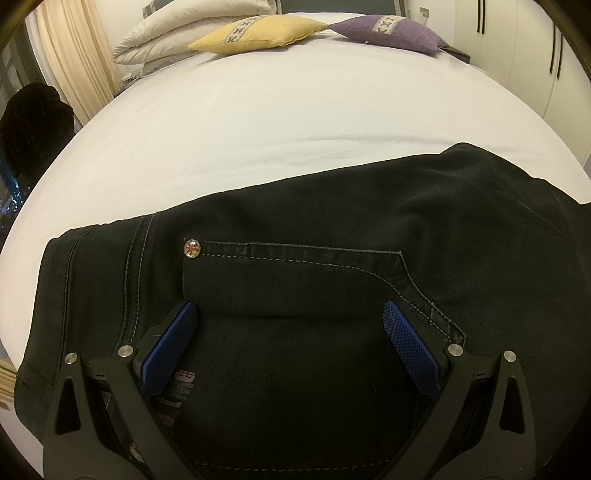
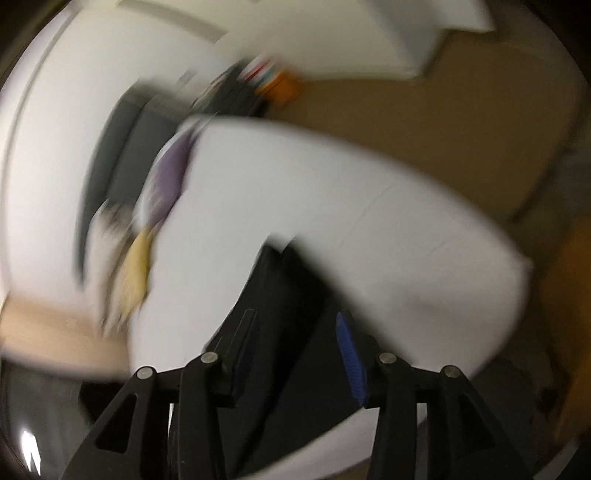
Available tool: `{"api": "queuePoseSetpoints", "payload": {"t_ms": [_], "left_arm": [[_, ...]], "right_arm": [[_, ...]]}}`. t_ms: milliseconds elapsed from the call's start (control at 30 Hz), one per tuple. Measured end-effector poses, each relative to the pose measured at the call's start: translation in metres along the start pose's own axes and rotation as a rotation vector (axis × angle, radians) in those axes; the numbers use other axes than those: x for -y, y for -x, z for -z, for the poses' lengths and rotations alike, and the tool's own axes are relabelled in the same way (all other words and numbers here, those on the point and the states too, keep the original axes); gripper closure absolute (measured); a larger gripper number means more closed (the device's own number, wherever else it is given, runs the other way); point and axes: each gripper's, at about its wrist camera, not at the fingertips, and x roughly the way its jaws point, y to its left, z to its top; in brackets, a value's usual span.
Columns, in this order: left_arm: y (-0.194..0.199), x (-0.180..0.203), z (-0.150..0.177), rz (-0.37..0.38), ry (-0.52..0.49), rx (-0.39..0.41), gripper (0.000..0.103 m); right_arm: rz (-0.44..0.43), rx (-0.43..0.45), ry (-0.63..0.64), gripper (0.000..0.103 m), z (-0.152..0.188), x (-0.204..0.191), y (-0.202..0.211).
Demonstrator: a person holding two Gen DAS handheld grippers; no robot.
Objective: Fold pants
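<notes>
Black jeans (image 1: 332,229) lie across the white bed sheet (image 1: 240,122), waistband to the left, a back pocket with a small metal rivet (image 1: 192,248) facing up. My left gripper (image 1: 290,310) hovers over the pocket area with its blue-padded jaws wide apart and nothing between them. The right wrist view is blurred by motion. There my right gripper (image 2: 297,321) is open above a dark stretch of the jeans (image 2: 284,295) that runs away over the sheet (image 2: 332,192); I cannot tell whether the fingers touch the cloth.
A yellow cushion (image 1: 258,33), a purple cushion (image 1: 391,31) and white pillows (image 1: 177,33) lie at the head of the bed. Cream curtains (image 1: 70,55) hang at left, wardrobe doors (image 1: 517,48) at right. The bed's edge and brown floor (image 2: 443,110) show in the right wrist view.
</notes>
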Motion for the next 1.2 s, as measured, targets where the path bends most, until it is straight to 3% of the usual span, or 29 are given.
{"api": "queuePoseSetpoints", "payload": {"t_ms": [33, 67, 233, 400, 533, 567, 600, 667, 733, 833, 933, 1000, 1133, 1200], "left_arm": [[0.000, 0.000, -0.001, -0.001, 0.000, -0.003, 0.000], [0.001, 0.000, -0.001, -0.001, -0.001, -0.005, 0.000], [0.001, -0.001, -0.005, -0.001, -0.002, -0.019, 0.000], [-0.001, 0.000, -0.009, -0.004, -0.002, -0.026, 0.000], [-0.003, 0.002, -0.011, -0.011, -0.005, -0.030, 0.000], [-0.003, 0.002, -0.011, -0.013, -0.005, -0.030, 0.000], [-0.004, 0.002, -0.011, -0.015, -0.005, -0.031, 0.000], [-0.004, 0.003, -0.011, -0.016, -0.006, -0.032, 0.000], [-0.004, 0.004, -0.011, -0.017, -0.007, -0.032, 0.000], [-0.005, 0.005, -0.012, -0.017, -0.008, -0.031, 0.000], [-0.005, 0.004, -0.012, -0.017, -0.009, -0.031, 0.000], [-0.004, 0.005, -0.011, -0.016, -0.010, -0.030, 0.000], [-0.006, 0.007, -0.013, -0.017, -0.015, -0.030, 0.000], [-0.007, 0.007, -0.014, -0.017, -0.015, -0.032, 0.000]], "right_arm": [[-0.100, -0.030, 0.069, 0.055, -0.002, -0.003, -0.010], [-0.140, -0.027, 0.137, 0.055, -0.004, -0.001, -0.009], [-0.135, 0.020, 0.542, 0.055, -0.021, -0.004, -0.023], [-0.185, -0.093, 0.618, 0.055, -0.038, 0.027, -0.046], [-0.250, -0.164, 0.720, 0.056, -0.030, 0.017, -0.061], [-0.236, -0.186, 0.756, 0.058, -0.026, 0.013, -0.067], [-0.196, -0.209, 0.781, 0.066, -0.022, 0.009, -0.074], [-0.176, -0.229, 0.784, 0.086, -0.020, 0.009, -0.074], [-0.170, -0.212, 0.800, 0.096, -0.018, 0.009, -0.065], [-0.117, -0.230, 0.800, 0.099, -0.017, 0.007, -0.055], [-0.045, -0.267, 0.718, 0.100, -0.018, -0.014, -0.046], [-0.074, -0.307, 0.582, 0.100, -0.023, -0.032, -0.023], [-0.221, -0.252, 0.534, 0.100, -0.033, -0.094, 0.046], [-0.122, -0.221, 0.470, 0.099, -0.050, -0.083, 0.038]]}}
